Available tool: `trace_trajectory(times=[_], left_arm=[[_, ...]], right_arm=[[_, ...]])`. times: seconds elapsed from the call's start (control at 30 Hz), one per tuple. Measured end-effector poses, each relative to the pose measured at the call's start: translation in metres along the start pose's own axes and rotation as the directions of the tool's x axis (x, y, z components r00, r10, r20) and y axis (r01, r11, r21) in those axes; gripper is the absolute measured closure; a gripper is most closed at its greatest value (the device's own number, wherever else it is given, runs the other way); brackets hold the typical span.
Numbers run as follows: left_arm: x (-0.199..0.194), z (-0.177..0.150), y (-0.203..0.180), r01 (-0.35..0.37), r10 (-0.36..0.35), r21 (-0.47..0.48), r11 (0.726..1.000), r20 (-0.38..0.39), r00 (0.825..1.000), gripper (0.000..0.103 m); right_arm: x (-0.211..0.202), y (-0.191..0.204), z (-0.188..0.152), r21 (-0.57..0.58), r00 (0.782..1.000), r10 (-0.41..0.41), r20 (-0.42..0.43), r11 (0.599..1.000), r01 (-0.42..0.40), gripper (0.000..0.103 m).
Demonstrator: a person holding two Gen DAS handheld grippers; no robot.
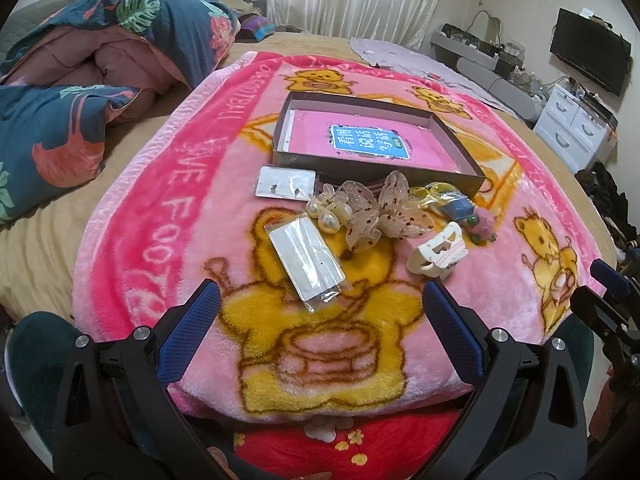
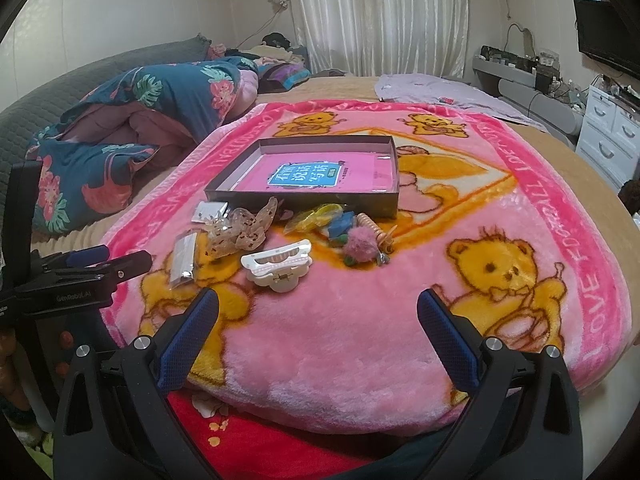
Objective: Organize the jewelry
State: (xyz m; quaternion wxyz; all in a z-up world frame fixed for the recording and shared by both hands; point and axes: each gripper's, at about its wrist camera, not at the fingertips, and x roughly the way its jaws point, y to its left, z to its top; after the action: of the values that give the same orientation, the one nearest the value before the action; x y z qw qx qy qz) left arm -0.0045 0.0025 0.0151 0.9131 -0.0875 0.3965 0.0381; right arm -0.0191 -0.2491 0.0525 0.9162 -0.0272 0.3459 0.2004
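A shallow dark box (image 1: 376,172) (image 2: 304,200) with a pink book inside lies on the pink bear blanket (image 1: 160,216) (image 2: 360,320). In front of it sits a heap of jewelry: a clear packet (image 1: 306,258) (image 2: 183,262), an earring card (image 1: 285,182), pearl ornaments (image 1: 330,214), a sheer dotted bow (image 1: 384,210) (image 2: 244,230), a white hair claw (image 1: 438,255) (image 2: 278,266), a pink pompom (image 1: 484,226) (image 2: 360,246) and yellow and blue pieces (image 2: 324,216). My left gripper (image 1: 320,300) hovers open just short of the packet. My right gripper (image 2: 318,306) is open, near the hair claw.
A folded floral quilt (image 1: 80,80) (image 2: 132,128) lies to the left on the bed. A lilac cloth (image 2: 448,92) lies at the back right. White drawers (image 1: 572,124) and a TV (image 1: 588,50) stand to the right. Each gripper shows at the edge of the other's view.
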Motion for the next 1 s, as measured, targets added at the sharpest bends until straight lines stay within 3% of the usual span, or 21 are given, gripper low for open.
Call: trace_trajectory(times=[0.53,1.0], left_arm=[[0.015,0.000,0.013,-0.007,0.006,-0.030,1.000,-0.021,1.000,0.008],[0.028,0.000,0.048,-0.026,0.021,-0.114,0.993,-0.050,0.999,0.008]], right_arm=[[0.011,-0.008,0.000,-0.005,1.000,-0.017,-0.011,1.000,0.017,0.004],[0.048,0.015,0.007,-0.073,0.996,0.043,-0.078,0.996,-0.049,0.004]])
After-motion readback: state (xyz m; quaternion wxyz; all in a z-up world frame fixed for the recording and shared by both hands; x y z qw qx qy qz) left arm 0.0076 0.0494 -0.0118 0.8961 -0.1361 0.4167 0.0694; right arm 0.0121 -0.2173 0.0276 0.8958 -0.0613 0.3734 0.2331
